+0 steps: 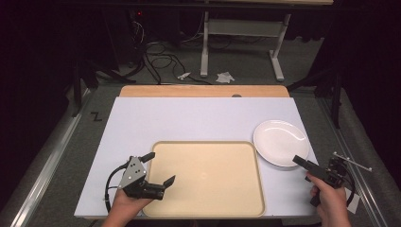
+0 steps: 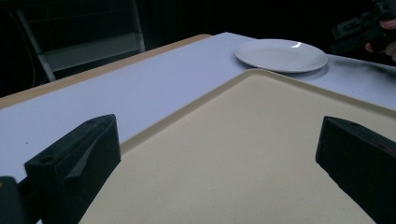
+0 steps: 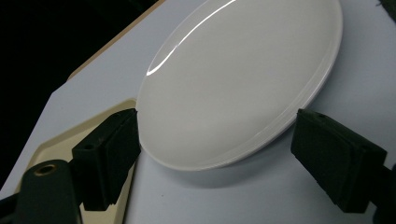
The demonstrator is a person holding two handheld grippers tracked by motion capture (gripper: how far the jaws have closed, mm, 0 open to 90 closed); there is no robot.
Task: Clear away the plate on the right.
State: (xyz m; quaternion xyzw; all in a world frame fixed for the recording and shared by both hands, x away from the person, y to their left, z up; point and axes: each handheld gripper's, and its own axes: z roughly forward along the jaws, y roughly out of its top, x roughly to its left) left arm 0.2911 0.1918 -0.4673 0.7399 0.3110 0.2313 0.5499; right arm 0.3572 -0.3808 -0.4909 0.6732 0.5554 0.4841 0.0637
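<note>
A large beige tray (image 1: 206,208) lies at the front middle of the white board. A white plate (image 1: 281,142) rests on the board just off the tray's right far corner, and it holds nothing. My left gripper (image 1: 158,168) is open over the tray's left edge, with the bare tray (image 2: 261,154) between its jaws. My right gripper (image 1: 301,163) is at the plate's near right edge. It is open, its jaws standing on either side of the plate (image 3: 238,79), apart from the rim. The left gripper view also takes in the plate (image 2: 280,53) and the right gripper (image 2: 359,28) farther off.
The white board (image 1: 189,118) covers a wooden table (image 1: 203,91), whose far strip stays bare. Beyond it the floor carries cables, paper scraps and a desk frame (image 1: 241,42). A tray corner (image 3: 60,144) shows beside my right gripper's left jaw.
</note>
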